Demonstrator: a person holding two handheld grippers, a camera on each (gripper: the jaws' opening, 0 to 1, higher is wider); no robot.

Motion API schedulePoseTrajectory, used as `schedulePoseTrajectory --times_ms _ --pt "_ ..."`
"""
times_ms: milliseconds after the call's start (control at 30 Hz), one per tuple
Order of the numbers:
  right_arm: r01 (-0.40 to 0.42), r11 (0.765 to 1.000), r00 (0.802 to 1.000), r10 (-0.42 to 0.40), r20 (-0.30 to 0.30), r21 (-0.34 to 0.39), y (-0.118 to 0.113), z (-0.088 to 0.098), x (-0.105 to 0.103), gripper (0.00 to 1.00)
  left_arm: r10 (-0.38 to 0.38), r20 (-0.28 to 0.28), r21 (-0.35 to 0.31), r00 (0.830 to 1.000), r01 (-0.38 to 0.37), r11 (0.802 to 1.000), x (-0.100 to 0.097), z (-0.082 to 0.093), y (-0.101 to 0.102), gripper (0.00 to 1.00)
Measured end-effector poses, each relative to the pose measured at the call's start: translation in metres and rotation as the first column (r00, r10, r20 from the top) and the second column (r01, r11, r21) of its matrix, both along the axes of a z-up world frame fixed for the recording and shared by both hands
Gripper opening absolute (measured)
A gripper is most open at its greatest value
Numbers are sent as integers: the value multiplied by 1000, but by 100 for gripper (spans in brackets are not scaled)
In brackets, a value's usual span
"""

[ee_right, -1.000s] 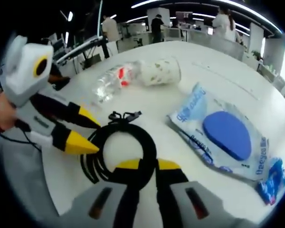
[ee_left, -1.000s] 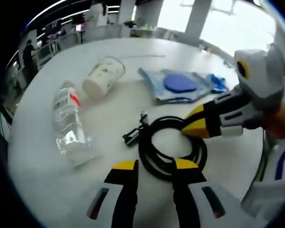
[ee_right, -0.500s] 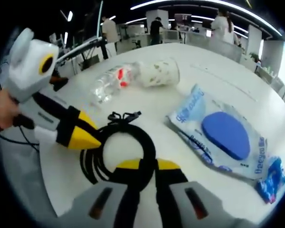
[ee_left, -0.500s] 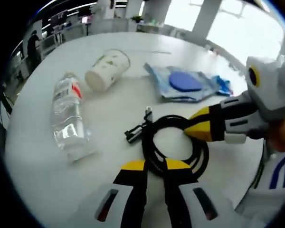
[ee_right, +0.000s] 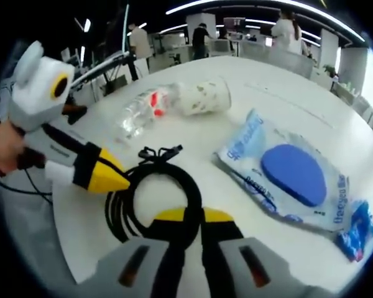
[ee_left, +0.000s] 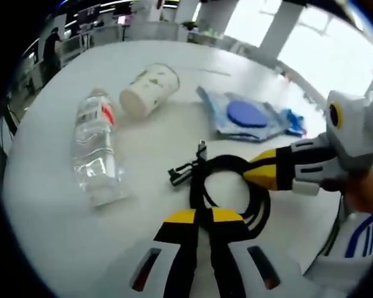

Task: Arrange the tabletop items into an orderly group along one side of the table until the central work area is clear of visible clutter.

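Left gripper [ee_left: 202, 216] now closed onto cable coil [ee_left: 227, 191], right gripper [ee_right: 193, 215] clamping it too, cup [ee_left: 149, 90] lying empty.

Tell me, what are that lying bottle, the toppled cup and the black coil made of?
The bottle looks like thin clear plastic: see-through, glinting, with a red and white label. The cup seems paper, matte cream with small green prints. The black coil is probably rubber- or plastic-sheathed cable, smooth and slightly shiny, with plugs at its ends. Both the left gripper and right gripper are shut on it.

On the table [ee_left: 56, 205], bottle [ee_left: 94, 149] beside cup [ee_left: 149, 90]; cable [ee_left: 227, 189] between them and pouch [ee_left: 248, 118].
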State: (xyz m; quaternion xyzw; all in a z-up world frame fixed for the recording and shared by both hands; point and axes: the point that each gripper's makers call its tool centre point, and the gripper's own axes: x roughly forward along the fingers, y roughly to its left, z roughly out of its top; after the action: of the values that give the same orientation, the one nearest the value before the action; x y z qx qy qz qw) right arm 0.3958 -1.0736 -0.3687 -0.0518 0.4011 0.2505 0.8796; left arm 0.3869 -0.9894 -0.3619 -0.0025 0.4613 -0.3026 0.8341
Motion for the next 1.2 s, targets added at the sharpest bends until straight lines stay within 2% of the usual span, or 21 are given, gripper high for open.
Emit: schedulePoseTrajectory --times_ms 433,667,1200 --pt "25 999 999 -26 28 34 -6 21 4 1 -16 43 -13 999 16 1000 2 18 -3 0" --pt "46 997 998 -49 44 68 -9 39 4 0 -22 69 -29 997 24 999 3 34 -5 0" --pt "93 988 987 -108 117 127 -31 97 -5 0 -85 168 -57 982 96 994 4 90 -26 0"
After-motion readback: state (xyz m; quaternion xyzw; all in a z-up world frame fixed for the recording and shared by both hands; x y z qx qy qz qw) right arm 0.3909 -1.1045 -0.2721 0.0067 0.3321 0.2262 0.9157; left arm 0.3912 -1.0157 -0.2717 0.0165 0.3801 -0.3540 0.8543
